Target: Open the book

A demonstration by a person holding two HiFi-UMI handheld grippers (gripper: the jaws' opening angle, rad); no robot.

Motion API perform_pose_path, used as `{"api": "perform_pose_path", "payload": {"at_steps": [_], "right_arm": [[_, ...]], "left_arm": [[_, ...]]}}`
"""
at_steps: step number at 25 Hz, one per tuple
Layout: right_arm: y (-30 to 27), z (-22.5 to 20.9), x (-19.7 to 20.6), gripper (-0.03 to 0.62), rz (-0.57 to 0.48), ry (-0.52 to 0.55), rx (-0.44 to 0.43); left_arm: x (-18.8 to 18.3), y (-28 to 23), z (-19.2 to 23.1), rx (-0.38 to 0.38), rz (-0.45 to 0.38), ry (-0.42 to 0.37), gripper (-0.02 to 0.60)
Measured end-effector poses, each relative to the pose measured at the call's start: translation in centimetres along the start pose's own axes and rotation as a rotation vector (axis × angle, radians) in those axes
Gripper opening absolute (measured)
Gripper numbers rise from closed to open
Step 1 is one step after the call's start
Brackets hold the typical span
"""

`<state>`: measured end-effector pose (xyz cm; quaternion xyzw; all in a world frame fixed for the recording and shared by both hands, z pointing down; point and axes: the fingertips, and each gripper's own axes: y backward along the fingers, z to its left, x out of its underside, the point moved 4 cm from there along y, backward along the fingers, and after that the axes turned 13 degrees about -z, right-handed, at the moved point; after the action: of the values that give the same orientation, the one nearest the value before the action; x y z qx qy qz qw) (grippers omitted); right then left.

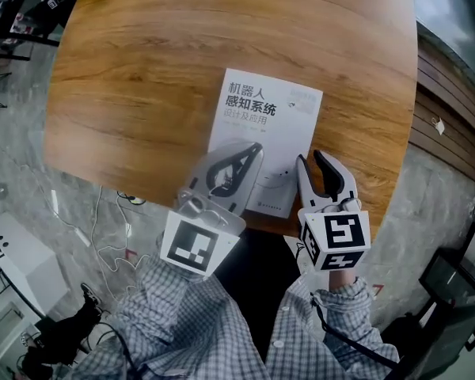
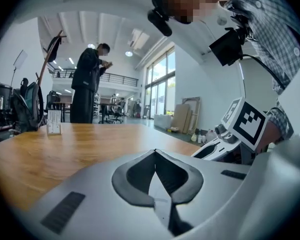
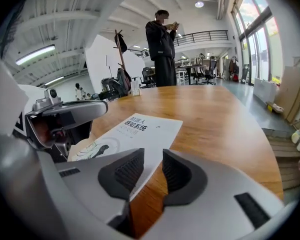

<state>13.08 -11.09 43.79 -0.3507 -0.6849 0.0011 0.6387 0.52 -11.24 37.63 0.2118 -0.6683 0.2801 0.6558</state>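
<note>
A white book (image 1: pixel 265 109) with dark Chinese print on its cover lies shut on the wooden table (image 1: pixel 142 70), close to the near edge. My left gripper (image 1: pixel 257 149) hovers over the book's near left part, its jaws shut with nothing between them; the tips meet in the left gripper view (image 2: pixel 155 153). My right gripper (image 1: pixel 310 158) hangs at the book's near right edge, open and empty. In the right gripper view the book (image 3: pixel 140 129) lies ahead, and its right edge shows through the gap of the right gripper (image 3: pixel 153 161).
A person (image 3: pixel 162 44) stands beyond the table's far side, also in the left gripper view (image 2: pixel 90 84). A small card stand (image 2: pixel 54 123) sits far back on the table. Cables (image 1: pixel 103 236) lie on the floor to the left.
</note>
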Motion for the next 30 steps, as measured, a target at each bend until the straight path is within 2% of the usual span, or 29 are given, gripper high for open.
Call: {"api": "perform_pose_path", "payload": {"at_steps": [4, 8, 14, 17, 25, 30], "right_arm": [[-0.6, 0.1, 1.4, 0.098, 0.085, -0.061, -0.005], [-1.0, -0.2, 2.2, 0.098, 0.139, -0.212, -0.009], [-1.4, -0.8, 2.6, 0.092, 0.193, -0.362, -0.084], [-1.2, -1.1, 2.4, 0.059, 0.174, -0.432, -0.082], [0.0, -0.8, 1.0, 0.032, 0.071, -0.586, -0.058], [0.4, -0.4, 0.1, 0.029, 0.033, -0.666, -0.074]], "left_arm": [[1.8, -0.1, 0.4, -0.005, 0.004, 0.037, 0.009], [3.0, -0.2, 0.5, 0.021, 0.023, 0.038, 0.009], [3.9, -0.1, 0.7, 0.029, 0.036, 0.048, 0.009], [4.1, -0.3, 0.5, 0.054, 0.051, 0.031, 0.009], [3.7, 0.9, -1.7, 0.21, 0.144, -0.026, 0.023], [3.5, 3.3, -5.4, 0.283, 0.186, -0.105, 0.142]]}}
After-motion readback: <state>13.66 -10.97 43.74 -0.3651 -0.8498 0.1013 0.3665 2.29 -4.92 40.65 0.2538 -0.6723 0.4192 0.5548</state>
